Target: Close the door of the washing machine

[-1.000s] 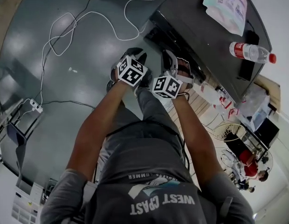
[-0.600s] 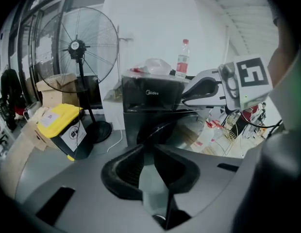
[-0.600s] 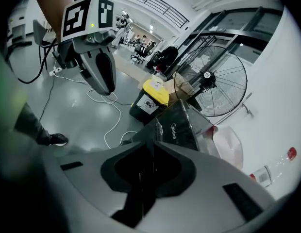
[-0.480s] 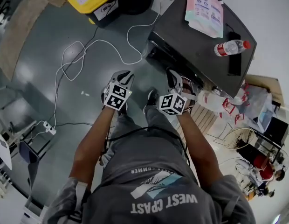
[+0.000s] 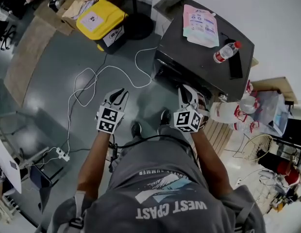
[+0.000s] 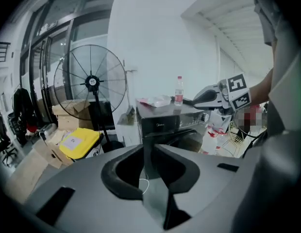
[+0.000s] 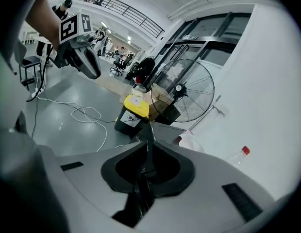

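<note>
My left tongs (image 5: 119,94) stand narrowly apart and my right tongs (image 5: 188,93) have just been closing, tips meeting, both empty; the washing machine (image 5: 201,57) door (image 5: 172,72), far right, I judge rigid, hinged and light, best pushed at its free edge.

The person is wearing a grey short-sleeved T-shirt (image 5: 155,217) with white lettering and grey trousers (image 5: 155,155) — the left gripper (image 5: 120,92) and right gripper (image 5: 188,90) are showing pale shells and black-and-white marker cubes (image 5: 108,120).

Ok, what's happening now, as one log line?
left gripper: fingers apart, empty | right gripper: fingers just closing, together, empty | washing machine: neither gripper touching | on top: bottle, packet
</note>
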{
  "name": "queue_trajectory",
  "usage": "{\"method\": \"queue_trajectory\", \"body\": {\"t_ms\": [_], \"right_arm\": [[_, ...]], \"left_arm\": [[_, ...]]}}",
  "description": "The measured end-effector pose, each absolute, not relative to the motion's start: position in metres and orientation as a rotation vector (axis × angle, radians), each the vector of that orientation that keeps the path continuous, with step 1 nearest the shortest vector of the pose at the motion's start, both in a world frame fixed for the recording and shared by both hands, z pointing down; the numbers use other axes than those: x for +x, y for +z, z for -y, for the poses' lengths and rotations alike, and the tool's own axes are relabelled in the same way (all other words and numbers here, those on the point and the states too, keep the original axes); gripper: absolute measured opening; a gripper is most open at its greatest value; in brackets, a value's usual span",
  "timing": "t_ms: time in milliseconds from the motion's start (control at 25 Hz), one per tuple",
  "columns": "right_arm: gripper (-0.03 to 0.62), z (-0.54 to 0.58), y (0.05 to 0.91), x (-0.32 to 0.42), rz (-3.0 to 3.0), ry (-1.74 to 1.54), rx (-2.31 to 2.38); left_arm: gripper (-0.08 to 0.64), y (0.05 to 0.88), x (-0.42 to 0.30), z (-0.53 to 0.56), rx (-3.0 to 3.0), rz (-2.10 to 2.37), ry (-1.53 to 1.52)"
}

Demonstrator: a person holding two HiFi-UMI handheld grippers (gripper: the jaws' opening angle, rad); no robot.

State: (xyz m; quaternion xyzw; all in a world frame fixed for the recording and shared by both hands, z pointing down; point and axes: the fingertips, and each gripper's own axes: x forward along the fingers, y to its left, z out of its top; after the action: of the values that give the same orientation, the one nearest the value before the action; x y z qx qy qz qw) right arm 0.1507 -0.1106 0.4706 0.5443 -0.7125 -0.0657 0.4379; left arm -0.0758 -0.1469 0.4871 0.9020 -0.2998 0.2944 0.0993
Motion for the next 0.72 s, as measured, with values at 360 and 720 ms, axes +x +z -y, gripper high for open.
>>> {"method": "queue_trajectory", "body": {"t_ms": [360,720], "right_arm": [[0.058,0.079,0.373,0.154,1.834,-0.173,1.561],[0.055,0.049,0.280,0.140,2.008,-0.100,1.765]], "left_arm": [[0.076,0.402,-0.108,0.132,2.808,0.957,0.765],[0.077,0.326,-0.117,0.119,2.950,1.006,0.567]]}}
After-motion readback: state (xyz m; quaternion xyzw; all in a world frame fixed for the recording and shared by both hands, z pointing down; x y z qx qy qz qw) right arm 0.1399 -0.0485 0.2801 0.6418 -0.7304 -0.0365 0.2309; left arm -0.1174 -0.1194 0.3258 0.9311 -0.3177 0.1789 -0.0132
